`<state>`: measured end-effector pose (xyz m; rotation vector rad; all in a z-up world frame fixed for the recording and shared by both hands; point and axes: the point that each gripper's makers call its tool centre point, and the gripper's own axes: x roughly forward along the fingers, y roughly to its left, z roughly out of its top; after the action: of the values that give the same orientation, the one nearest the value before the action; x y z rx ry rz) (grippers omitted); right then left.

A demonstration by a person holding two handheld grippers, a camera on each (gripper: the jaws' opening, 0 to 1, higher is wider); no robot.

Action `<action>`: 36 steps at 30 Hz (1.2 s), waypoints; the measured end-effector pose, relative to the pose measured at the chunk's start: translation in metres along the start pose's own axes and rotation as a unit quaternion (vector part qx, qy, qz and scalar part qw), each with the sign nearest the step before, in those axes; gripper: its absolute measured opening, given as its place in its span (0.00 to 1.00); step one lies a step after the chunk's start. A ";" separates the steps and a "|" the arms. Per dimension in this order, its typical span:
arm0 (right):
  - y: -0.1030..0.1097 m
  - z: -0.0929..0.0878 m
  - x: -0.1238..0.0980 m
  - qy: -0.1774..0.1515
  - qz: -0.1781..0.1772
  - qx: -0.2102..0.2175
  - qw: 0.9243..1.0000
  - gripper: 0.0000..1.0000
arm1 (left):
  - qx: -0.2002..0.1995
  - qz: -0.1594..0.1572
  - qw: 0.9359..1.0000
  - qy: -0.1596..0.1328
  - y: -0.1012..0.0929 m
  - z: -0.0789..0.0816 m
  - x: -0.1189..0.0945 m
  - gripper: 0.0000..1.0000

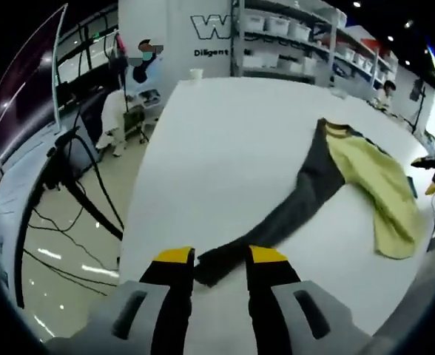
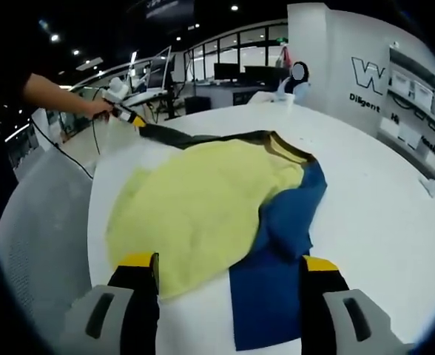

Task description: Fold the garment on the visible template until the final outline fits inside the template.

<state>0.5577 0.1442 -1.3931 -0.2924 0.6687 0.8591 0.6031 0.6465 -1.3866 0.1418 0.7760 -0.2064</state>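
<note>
Left gripper view: garment (image 1: 351,185) sleeve between hand-held gripper (image 1: 221,259) jaws

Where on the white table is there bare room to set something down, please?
The table is bare between the garment and the far edge by the cup, and beyond the blue sleeve toward the wall. It is crowded at the near edge, where the garment meets both claws.

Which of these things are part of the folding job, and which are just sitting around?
Part of the job:
- garment, yellow, grey and blue
- white table it lies on
- left gripper, holding the grey sleeve
- right gripper, jaws wide apart

Just around:
- cup on the table's far edge
- shelves of bins
- floor cables
- monitors
</note>
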 end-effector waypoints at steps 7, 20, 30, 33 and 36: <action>0.000 0.001 0.000 -0.002 0.000 0.001 1.000 0.74 | 0.046 -0.035 0.998 -0.015 -0.027 0.010 0.003 0.31; -0.001 -0.005 -0.002 0.000 -0.004 0.009 1.000 0.73 | 0.094 -0.082 0.992 0.022 -0.067 -0.002 0.029 0.34; -0.004 -0.005 -0.005 -0.001 -0.011 0.013 1.000 0.73 | 0.091 -0.067 0.992 0.062 -0.056 -0.013 0.038 0.12; -0.004 -0.005 -0.004 -0.002 -0.011 0.014 1.000 0.72 | 0.070 -0.075 0.993 0.053 -0.058 -0.003 0.036 0.07; -0.004 -0.005 -0.003 -0.002 -0.011 0.016 1.000 0.72 | 0.048 -0.068 0.996 0.039 -0.052 0.008 0.035 0.05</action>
<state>0.5571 0.1372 -1.3953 -0.2675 0.6737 0.8274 0.6211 0.5897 -1.4084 0.1895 0.8546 -0.3703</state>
